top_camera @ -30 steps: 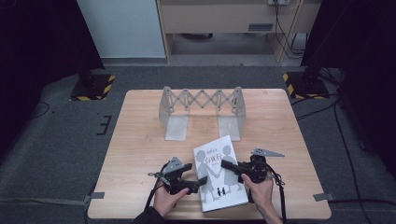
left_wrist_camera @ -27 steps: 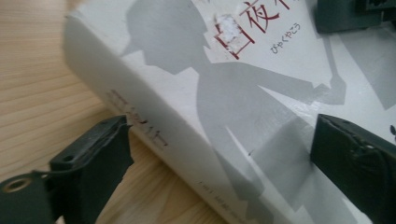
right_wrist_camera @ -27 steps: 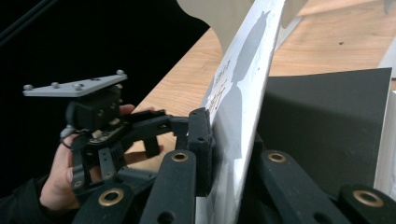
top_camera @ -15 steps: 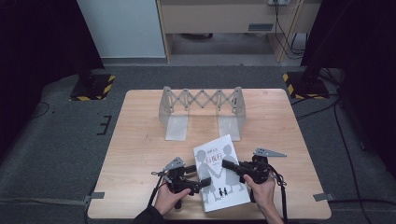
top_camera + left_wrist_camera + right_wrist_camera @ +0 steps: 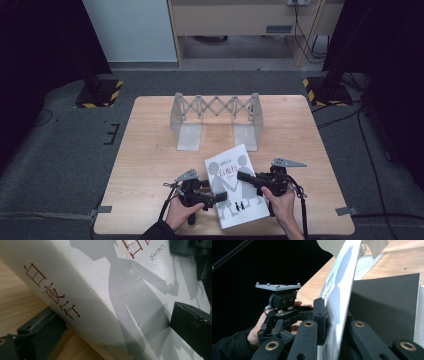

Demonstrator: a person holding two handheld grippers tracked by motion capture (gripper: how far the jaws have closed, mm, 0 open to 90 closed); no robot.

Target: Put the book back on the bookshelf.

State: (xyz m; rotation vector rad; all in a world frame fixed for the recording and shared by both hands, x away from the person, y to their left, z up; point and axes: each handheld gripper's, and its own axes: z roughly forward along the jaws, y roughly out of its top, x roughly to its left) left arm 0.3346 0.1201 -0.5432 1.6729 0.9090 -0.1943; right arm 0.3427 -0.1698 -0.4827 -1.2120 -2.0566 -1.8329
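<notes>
The white book [image 5: 236, 186] lies at the near edge of the counter [image 5: 150, 150], slightly right of centre. The right tongs [image 5: 246, 177] are clamped on its front cover [image 5: 342, 277], lifting it up off the dark page underneath. The left tongs [image 5: 218, 198] have just been opening and now stand wide, one jaw under the spine [image 5: 75, 305], one over the cover, nothing pinched. Looks like the opening step: cover coming up. Next, I'd judge, the left tongs pin the book down while the right swing the cover fully over. The metal rack [image 5: 216, 120] waits at the far side.
</notes>
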